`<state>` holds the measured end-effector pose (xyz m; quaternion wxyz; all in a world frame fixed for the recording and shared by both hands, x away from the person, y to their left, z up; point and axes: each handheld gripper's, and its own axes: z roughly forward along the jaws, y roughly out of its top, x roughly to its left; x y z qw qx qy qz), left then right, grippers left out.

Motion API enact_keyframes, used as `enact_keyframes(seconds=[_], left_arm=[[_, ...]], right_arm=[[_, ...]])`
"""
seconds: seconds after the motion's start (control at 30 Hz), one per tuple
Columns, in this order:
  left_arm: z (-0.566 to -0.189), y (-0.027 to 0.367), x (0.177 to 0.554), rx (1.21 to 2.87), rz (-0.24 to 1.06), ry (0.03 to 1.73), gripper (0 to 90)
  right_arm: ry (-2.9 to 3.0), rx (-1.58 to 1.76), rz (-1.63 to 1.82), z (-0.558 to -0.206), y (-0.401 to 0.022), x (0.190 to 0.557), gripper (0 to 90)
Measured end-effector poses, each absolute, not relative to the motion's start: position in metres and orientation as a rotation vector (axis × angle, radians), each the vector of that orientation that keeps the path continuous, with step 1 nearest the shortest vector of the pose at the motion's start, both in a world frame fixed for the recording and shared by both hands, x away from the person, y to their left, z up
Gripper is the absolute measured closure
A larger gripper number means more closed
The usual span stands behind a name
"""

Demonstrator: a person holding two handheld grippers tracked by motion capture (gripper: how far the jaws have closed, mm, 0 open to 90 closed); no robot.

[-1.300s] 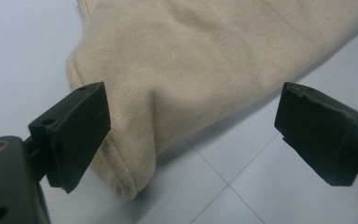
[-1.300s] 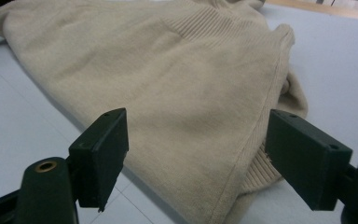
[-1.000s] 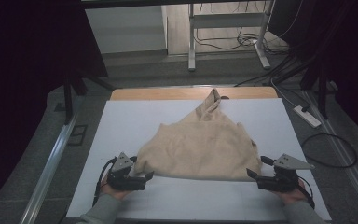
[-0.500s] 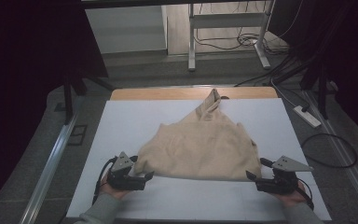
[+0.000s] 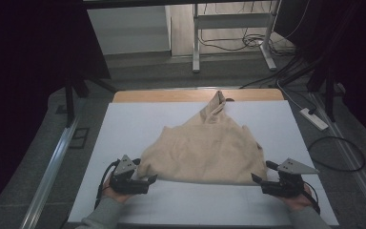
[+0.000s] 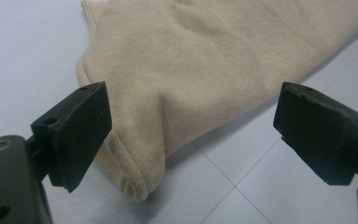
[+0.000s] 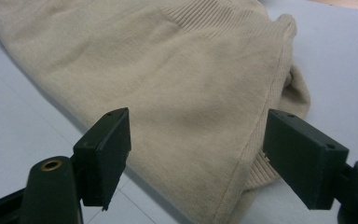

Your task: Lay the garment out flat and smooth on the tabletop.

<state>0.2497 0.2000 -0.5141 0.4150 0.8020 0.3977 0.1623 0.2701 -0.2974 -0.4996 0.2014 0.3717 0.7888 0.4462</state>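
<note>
A pale grey-white sheet (image 5: 124,129) covers the table, with a strip of bare wood (image 5: 171,95) showing at its far edge; faint seam lines cross the sheet near the grippers. Beyond the table lies a dim grey floor (image 5: 147,67) with the legs of a white metal frame (image 5: 196,43), loose cables (image 5: 248,43) and a white power strip (image 5: 313,119) at the right; dark drapes close in both sides.

A beige sweater (image 5: 205,150) lies crumpled in the middle of the sheet, one narrow end (image 5: 217,102) reaching towards the wooden strip; nothing else rests on the sheet.

The left gripper (image 5: 147,180) sits at the sweater's near left corner, its jaws spread wide, the rounded fold of knit (image 6: 135,182) between them but not pinched; the right gripper (image 5: 256,179) sits at the near right corner, jaws likewise wide apart, the ribbed hem (image 7: 261,172) lying between them and unheld.
</note>
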Motion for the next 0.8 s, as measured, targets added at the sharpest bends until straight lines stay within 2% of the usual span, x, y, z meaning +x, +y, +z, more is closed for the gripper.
enact_keyframes(seconds=[0.33,0.8], left_arm=[[-0.515,0.199,0.251,2.028,0.399,0.987,11.7],[-0.517,0.196,0.252,2.043,0.402,0.987,11.7]], right_arm=[[2.19,1.034,1.242,-0.491,-0.288,0.277,23.6],[2.211,0.956,1.228,-0.461,-0.268,0.299,23.7]])
